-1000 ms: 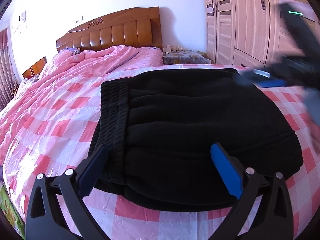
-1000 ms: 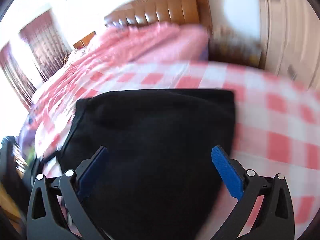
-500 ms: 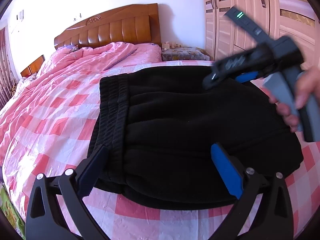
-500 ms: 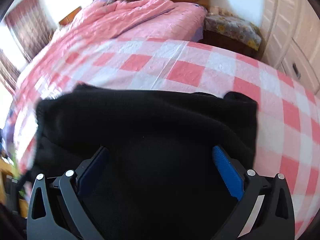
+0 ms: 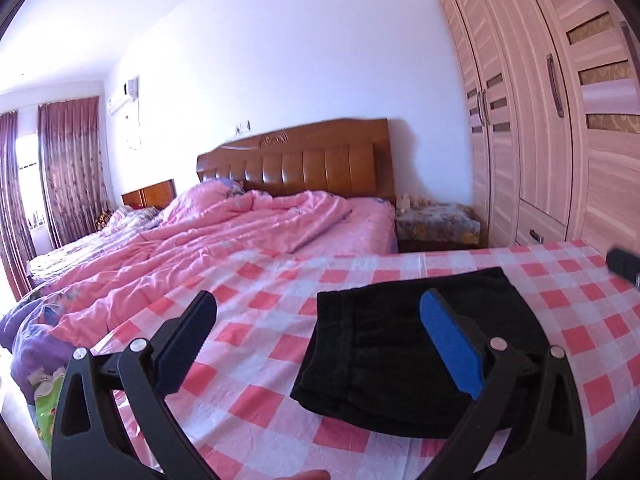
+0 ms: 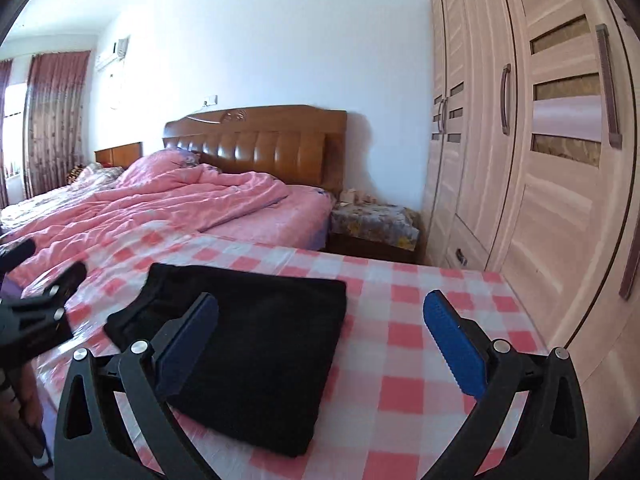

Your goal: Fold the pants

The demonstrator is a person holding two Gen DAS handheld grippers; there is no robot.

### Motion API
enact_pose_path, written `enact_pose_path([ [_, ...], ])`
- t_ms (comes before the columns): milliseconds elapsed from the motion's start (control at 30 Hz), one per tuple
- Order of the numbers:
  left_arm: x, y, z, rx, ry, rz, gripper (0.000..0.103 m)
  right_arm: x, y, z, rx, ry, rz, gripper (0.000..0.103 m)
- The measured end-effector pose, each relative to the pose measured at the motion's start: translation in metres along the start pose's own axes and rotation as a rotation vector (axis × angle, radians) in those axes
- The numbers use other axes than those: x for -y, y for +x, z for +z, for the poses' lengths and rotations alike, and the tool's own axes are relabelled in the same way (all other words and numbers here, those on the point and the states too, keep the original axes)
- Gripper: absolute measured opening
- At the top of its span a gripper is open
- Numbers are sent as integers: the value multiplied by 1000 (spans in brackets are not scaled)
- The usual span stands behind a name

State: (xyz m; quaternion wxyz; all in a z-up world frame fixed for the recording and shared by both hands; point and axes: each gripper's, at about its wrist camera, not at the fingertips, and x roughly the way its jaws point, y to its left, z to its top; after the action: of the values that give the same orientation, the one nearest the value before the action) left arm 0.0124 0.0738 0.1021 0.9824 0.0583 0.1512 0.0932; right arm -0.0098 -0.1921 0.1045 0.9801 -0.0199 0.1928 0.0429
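Observation:
The black pants (image 5: 400, 344) lie folded into a compact rectangle on the pink-and-white checked sheet (image 5: 256, 320); the ribbed waistband is on their left edge. They also show in the right wrist view (image 6: 256, 344). My left gripper (image 5: 320, 320) is open and empty, raised above the sheet, its right finger over the pants. My right gripper (image 6: 320, 320) is open and empty, raised above the pants' right edge. The left gripper's fingers (image 6: 44, 300) show at the left of the right wrist view.
A rumpled pink quilt (image 5: 224, 232) covers the far half of the bed below a wooden headboard (image 5: 296, 160). A nightstand (image 5: 438, 224) stands beside it. A tall wardrobe (image 6: 520, 160) lines the right wall. Curtains (image 5: 60, 168) hang at the left.
Both grippers have lifted up and pulled back from the pants, so the pants now look smaller and lower in both views. The right gripper has left the middle of the left wrist view.

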Motion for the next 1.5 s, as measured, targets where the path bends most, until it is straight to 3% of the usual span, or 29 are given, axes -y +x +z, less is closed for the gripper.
enact_pose_path([
  [200,17,-18,-6,-68,-41,-65,102,-11,-17,-32,-31,34,19,99],
  [400,20,-25,-10,-48,-50,-61,102,-18,-22,-42,-35,30,-6,99],
  [533,19,-26,-13,-57,-52,-87,102,-24,-11,-53,-102,16,-7,99],
  [933,15,-7,-42,-197,-59,-58,102,-40,13,-79,-266,31,51,99],
  [1200,9,14,-63,-330,-94,-88,102,-46,25,-88,-346,17,61,99],
  [1500,12,20,-75,-370,-71,-92,102,-55,39,-101,-416,-25,71,99],
])
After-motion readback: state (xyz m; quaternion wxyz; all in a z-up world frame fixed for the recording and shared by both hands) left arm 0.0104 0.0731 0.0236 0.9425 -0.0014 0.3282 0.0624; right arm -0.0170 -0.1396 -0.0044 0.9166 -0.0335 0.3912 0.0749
